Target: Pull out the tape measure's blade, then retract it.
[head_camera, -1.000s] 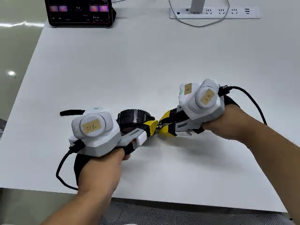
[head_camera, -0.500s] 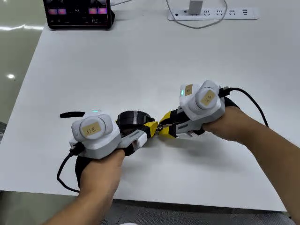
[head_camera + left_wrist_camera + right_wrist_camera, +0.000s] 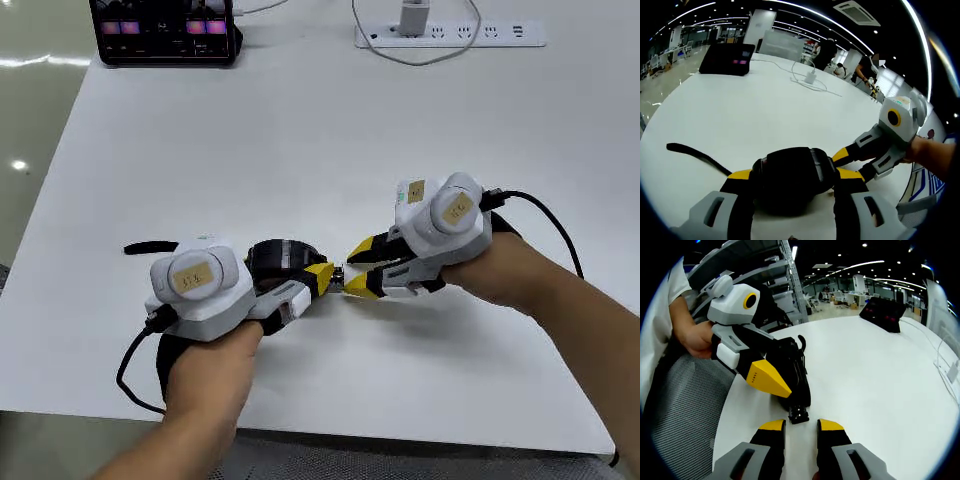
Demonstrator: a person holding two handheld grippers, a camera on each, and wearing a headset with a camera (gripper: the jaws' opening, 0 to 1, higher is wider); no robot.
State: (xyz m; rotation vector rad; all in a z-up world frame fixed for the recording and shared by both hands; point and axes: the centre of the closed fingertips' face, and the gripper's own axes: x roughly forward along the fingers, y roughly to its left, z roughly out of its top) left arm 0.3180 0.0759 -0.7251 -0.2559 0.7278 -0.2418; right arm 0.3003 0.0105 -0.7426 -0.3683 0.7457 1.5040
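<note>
Down by the near edge of the bench (image 3: 300,150), left of its middle: black tape measure (image 3: 280,255), lying flat and pinched between the jaws of the left gripper (image 3: 300,272). From the left gripper view, case wedged tight between both yellow-tipped jaws, with a black wrist strap (image 3: 692,154) trailing across the white top toward the left edge. Facing it from the right — right gripper (image 3: 360,268), jaws spread. From the right gripper view, metal hook (image 3: 798,413) of the blade right at the mouth of the case, just ahead of the gap between the two yellow tips and touched by neither. At the far left corner, dark device (image 3: 165,25) with a lit screen; along the far edge, white power strip (image 3: 450,32) with a cable plugged in.
</note>
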